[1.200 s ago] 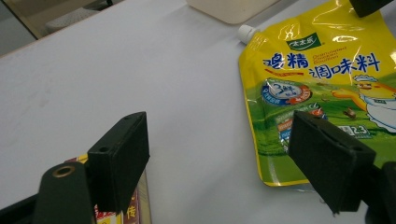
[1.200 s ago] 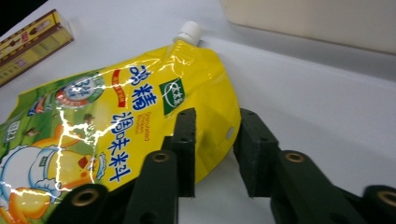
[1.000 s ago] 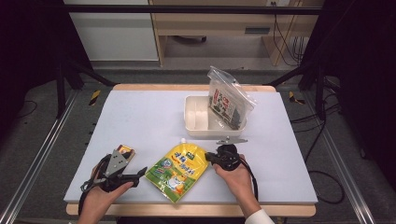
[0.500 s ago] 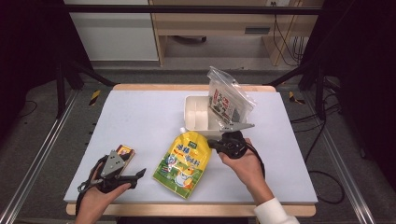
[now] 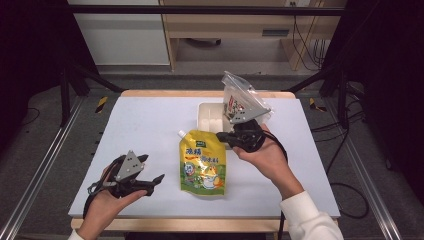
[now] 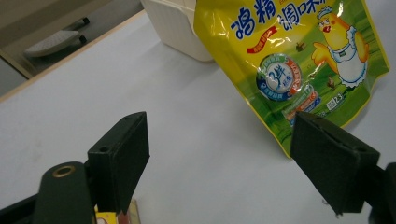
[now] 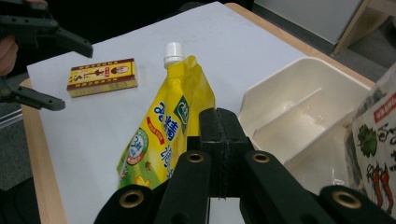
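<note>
A yellow spouted pouch [image 5: 202, 165] with a cartoon chicken on it slants up from the white table [image 5: 150, 120], white cap [image 7: 173, 49] at its far end. My right gripper [image 5: 221, 136] is shut on the pouch's upper right edge beside the white bin [image 5: 209, 118]; in the right gripper view [image 7: 219, 119] the jaws stand pressed together against the pouch [image 7: 159, 140]. My left gripper [image 5: 152, 168] is open, raised over the front left of the table, with nothing between its jaws [image 6: 219, 158]. The pouch [image 6: 299, 60] lies beyond them.
A clear bag of dark dried food [image 5: 241, 97] stands in the bin's right side; the left compartment [image 7: 299, 116] is empty. A small yellow and red box [image 7: 102, 77] lies on the table under the left gripper. Dark metal frame rails run along both table sides.
The right gripper has risen and moved toward the bin, and the pouch has swung from slanted to lengthwise and shifted with it. The left gripper has lifted a little.
</note>
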`<act>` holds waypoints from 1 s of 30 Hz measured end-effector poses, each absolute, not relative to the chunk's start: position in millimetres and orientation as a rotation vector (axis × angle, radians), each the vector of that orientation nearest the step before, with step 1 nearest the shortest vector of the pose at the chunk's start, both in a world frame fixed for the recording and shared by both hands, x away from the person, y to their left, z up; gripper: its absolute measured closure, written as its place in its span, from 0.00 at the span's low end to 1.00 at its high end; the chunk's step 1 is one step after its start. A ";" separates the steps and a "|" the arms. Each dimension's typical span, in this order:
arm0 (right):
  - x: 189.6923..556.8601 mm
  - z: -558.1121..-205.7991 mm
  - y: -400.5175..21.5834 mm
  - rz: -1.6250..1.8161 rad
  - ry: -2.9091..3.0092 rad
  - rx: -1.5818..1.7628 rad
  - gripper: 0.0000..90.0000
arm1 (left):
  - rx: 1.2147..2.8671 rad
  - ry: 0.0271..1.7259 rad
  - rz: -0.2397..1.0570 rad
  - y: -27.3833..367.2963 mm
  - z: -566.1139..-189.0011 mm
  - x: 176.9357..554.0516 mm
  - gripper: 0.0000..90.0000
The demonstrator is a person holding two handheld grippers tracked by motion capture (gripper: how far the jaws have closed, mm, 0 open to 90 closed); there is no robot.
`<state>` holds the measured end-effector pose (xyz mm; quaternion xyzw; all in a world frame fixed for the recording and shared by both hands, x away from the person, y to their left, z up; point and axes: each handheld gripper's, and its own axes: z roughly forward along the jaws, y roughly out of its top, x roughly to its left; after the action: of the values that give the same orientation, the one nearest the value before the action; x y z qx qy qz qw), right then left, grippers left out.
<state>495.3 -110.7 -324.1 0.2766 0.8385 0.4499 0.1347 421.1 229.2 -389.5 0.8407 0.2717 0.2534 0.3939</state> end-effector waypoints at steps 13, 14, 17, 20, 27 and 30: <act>494.8 -292.6 -99.3 1.239 2.427 0.691 1.00 | 2.139 0.616 0.665 219.0 -338.6 439.2 0.22; 494.1 -291.0 -98.2 1.241 2.425 0.691 1.00 | 2.148 0.614 0.674 219.0 -335.7 442.0 0.22; 491.4 -284.8 -95.6 1.246 2.419 0.655 1.00 | 2.125 0.623 0.648 220.4 -329.4 446.7 0.22; 489.1 -275.3 -92.6 1.247 2.408 0.626 1.00 | 2.121 0.617 0.661 220.2 -320.8 447.6 0.22; 485.9 -269.1 -91.4 1.260 2.406 0.604 1.00 | 2.129 0.593 0.674 217.6 -311.6 448.3 0.23; 482.8 -268.8 -90.0 1.251 2.415 0.590 1.00 | 2.136 0.585 0.663 215.1 -312.1 448.6 0.24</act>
<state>482.8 -90.0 -268.8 0.2087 0.8538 0.4423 0.1785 448.6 215.1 -312.1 0.8455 0.2317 0.2624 0.4031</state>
